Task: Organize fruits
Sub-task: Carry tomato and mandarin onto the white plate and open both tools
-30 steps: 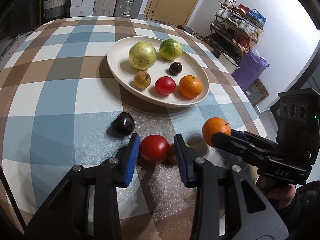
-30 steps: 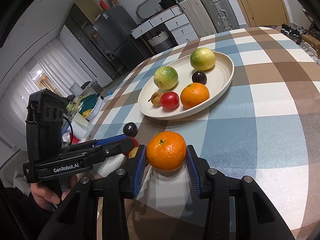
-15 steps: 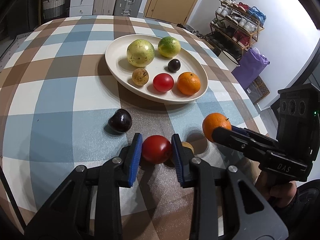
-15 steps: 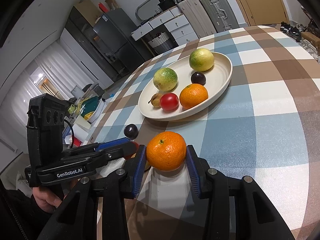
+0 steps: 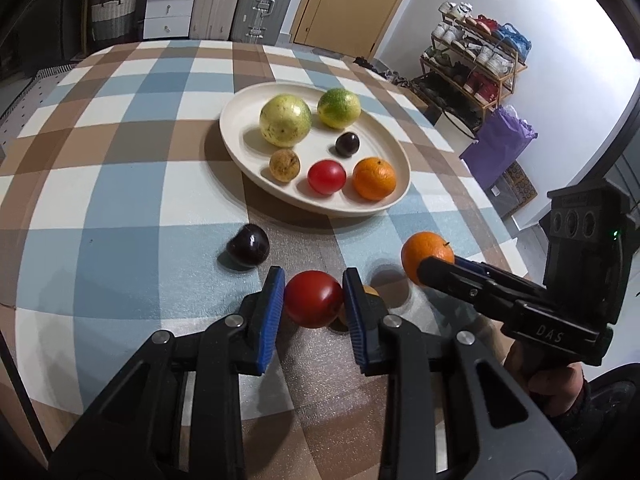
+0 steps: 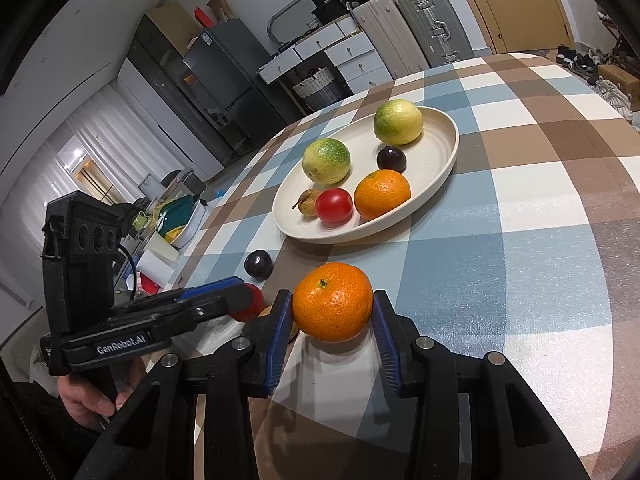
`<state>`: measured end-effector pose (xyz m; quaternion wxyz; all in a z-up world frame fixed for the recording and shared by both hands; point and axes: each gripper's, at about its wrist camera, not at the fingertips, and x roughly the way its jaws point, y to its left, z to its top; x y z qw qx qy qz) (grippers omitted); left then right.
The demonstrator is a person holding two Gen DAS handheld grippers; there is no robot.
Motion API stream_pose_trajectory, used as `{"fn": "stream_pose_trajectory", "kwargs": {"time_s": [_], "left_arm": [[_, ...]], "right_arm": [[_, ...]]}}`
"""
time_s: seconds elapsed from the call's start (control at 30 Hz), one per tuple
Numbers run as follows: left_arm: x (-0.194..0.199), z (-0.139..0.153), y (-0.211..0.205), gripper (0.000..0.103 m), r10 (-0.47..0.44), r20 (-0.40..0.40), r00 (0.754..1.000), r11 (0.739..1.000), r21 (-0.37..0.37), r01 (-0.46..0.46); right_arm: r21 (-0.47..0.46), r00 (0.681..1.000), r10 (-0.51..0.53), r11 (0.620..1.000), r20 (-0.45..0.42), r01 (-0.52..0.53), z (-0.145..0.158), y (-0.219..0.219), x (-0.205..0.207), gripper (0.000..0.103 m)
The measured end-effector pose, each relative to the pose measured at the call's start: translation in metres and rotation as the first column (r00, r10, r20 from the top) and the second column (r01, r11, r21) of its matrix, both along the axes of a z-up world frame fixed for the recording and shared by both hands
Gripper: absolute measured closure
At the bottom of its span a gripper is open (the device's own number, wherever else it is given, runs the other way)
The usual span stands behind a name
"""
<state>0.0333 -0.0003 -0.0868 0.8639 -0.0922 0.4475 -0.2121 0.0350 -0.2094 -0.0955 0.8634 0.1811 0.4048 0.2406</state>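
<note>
My left gripper [image 5: 313,300] is shut on a red tomato [image 5: 312,298] and holds it just above the checked tablecloth. My right gripper [image 6: 332,312] is shut on an orange [image 6: 333,301], lifted off the cloth; it also shows in the left wrist view [image 5: 424,250]. A cream plate [image 5: 236,120] farther back holds several fruits: two yellow-green ones, a dark plum, a small brown fruit, a tomato and an orange. A dark plum [image 5: 248,246] lies loose on the cloth left of my left gripper. A small yellowish fruit [image 5: 370,292] sits mostly hidden behind the left gripper's right finger.
The round table's edge [image 5: 496,220] curves close on the right. A shoe rack [image 5: 476,68] and a purple bag [image 5: 500,148] stand beyond it. Drawers and suitcases [image 5: 256,0] line the far wall.
My left gripper has closed around the red tomato and raised it slightly. The right gripper has kept hold of the orange and shifted a little.
</note>
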Motion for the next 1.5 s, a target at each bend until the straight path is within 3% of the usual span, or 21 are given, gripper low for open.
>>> {"fn": "stream_pose_trajectory", "kwargs": {"time_s": [0.4, 0.8, 1.5], "left_arm": [[0.003, 0.031, 0.003, 0.076, -0.011, 0.046, 0.999, 0.999, -0.049, 0.014], [0.043, 0.058, -0.011, 0.076, -0.037, 0.046, 0.998, 0.997, -0.064, 0.04], [0.135, 0.041, -0.052, 0.076, -0.107, 0.001, 0.994, 0.99, -0.093, 0.106]], "right_arm": [[0.005, 0.999, 0.004, 1.0, 0.039, -0.004, 0.02, -0.001, 0.004, 0.063], [-0.001, 0.999, 0.01, 1.0, 0.049, -0.01, 0.039, 0.002, 0.036, 0.063], [-0.059, 0.999, -0.035, 0.998, 0.015, 0.036, 0.038, -0.015, 0.1, 0.063]]}}
